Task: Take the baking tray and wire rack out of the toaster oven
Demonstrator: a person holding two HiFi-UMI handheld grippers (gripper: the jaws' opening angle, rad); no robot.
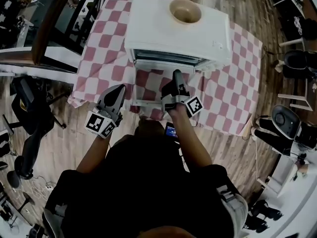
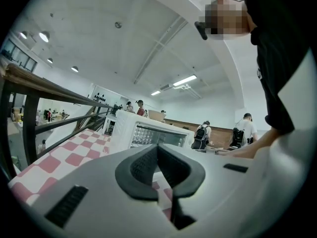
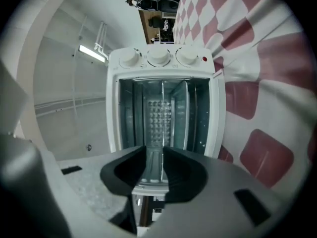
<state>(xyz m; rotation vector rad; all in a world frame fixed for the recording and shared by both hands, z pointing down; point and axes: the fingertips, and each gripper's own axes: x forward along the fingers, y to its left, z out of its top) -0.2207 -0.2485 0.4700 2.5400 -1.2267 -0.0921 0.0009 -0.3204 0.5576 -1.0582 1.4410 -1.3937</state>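
toaster oven (image 1: pixel 178 31): open | right hand-held gripper (image 1: pixel 176 74): at opening | left hand-held gripper (image 1: pixel 119 88): over table (image 1: pixel 233 86) edge

My head view looked steeply down on the toaster oven (image 1: pixel 178 29) and the checked table (image 1: pixel 237 88). The left gripper view faced that oven level, from farther off. The right gripper view, rolled sideways, peered closely into its mouth.

— What is the toaster oven (image 1: pixel 178 31) made of?
— A smooth white shell with a faint sheen, like painted metal. Its inner walls (image 3: pixel 129 113) are bare, shiny metal.
— And beneath it?
— A matt woven tablecloth (image 1: pixel 106 48). The floor (image 1: pixel 69 148) is wood planks with a dull sheen.
— The right gripper (image 3: pixel 155 157)?
— Matt grey plastic, slightly grainy. The pads (image 3: pixel 183 175) are black, ribbed and look rubbery.
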